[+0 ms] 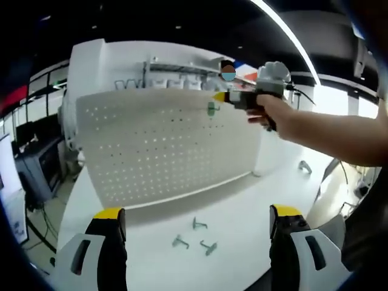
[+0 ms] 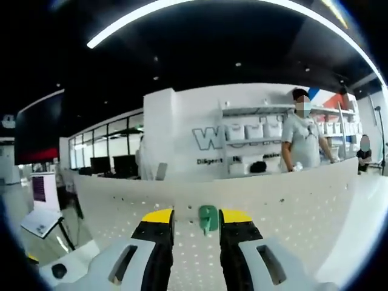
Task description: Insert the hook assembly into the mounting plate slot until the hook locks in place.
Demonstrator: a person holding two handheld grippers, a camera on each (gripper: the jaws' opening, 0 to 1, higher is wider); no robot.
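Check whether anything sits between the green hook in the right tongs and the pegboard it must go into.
Nothing visible does. The right tongs hold the green hook right at the white pegboard face, near its top edge; the holes around it are bare.

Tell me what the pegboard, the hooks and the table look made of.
Pegboard: a thin white sheet, likely painted metal or plastic; matte, with regular punched holes and a slight bow. Green hook between the right gripper tips, and the loose hooks on the table: probably moulded plastic, judging by their even, dull green colour. Table: smooth white top, likely laminate; faint sheen.
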